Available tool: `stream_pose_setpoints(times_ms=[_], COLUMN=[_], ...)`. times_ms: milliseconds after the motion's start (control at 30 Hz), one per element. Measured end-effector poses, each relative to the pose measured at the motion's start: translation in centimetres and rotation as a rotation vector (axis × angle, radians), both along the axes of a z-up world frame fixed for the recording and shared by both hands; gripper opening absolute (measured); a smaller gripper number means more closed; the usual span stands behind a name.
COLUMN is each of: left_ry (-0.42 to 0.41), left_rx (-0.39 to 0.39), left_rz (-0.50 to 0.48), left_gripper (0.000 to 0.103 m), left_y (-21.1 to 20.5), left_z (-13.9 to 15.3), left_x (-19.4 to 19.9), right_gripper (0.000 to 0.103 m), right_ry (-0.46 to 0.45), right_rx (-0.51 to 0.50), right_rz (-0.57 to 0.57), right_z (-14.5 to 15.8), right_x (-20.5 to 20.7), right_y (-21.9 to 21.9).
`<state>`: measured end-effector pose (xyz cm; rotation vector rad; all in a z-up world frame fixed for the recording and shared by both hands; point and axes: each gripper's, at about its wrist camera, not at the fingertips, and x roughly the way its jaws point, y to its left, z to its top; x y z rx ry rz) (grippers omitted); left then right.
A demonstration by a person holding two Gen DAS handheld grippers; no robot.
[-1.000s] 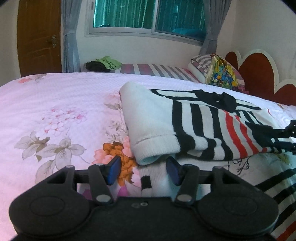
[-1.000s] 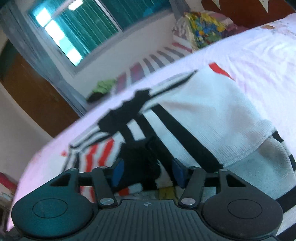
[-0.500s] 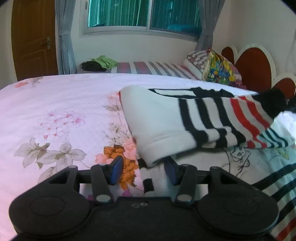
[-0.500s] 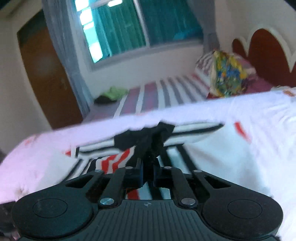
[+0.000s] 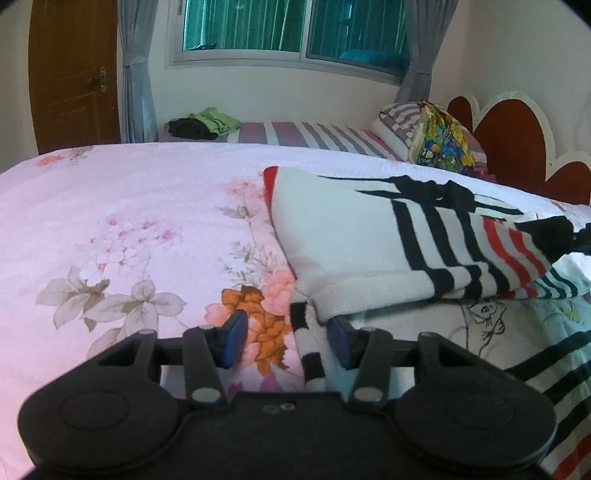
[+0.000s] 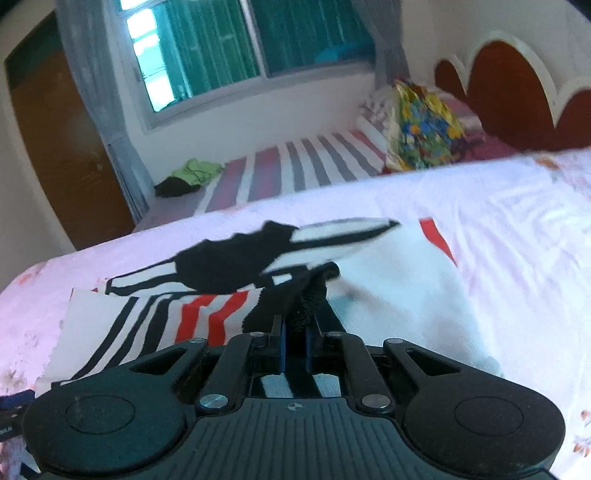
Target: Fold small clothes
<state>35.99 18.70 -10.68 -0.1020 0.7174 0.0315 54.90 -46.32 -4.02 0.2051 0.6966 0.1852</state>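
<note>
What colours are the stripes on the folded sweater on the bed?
Black and red stripes on white knit, clearest on the sweater in the left wrist view.

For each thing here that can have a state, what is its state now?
Left gripper: open, holding nothing, low at the sweater's hem.
Right gripper: shut on the sweater's black edge.
Sweater: partly folded on the bed, sleeve laid across it.
Door: closed.
Curtains: drawn aside.
Window: looks closed.
</note>
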Motion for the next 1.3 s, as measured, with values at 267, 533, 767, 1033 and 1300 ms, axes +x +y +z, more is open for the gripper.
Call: stream_pose_setpoints(times_ms=[267, 533, 767, 1033, 1300], left_ry=[0.032, -0.113, -0.048, -0.114, 0.024], left_rx=[-0.041, -0.149, -0.053, -0.096, -0.036], left_rz=[-0.033, -0.09, -0.118, -0.075, -0.067], left_gripper=[0.045, 0.053, 0.054, 0.058, 0.059], left_y=[0.8, -0.5, -4.9, -3.5, -2.2], left_z=[0.5, 4.5, -0.7, 2.6, -0.3], left_x=[-0.2, -0.6, 2.6, 6.0, 15.2], right_gripper=[0.009, 0.026, 0.025, 0.026, 0.026], right_ry=[0.039, -0.039, 0.031, -0.037, 0.044], right_rx=[-0.041, -0.032, -0.147, 0.0, -0.002], right_rz=[0.036, -0.001, 0.157, 0.191, 0.25], right_z=[-1.3, -0.1, -3.8, -0.6, -4.0], right_x=[0.0, -1.8, -1.4, 1.0, 7.5], right_y=[0.0, -0.9, 3.8, 6.1, 12.9])
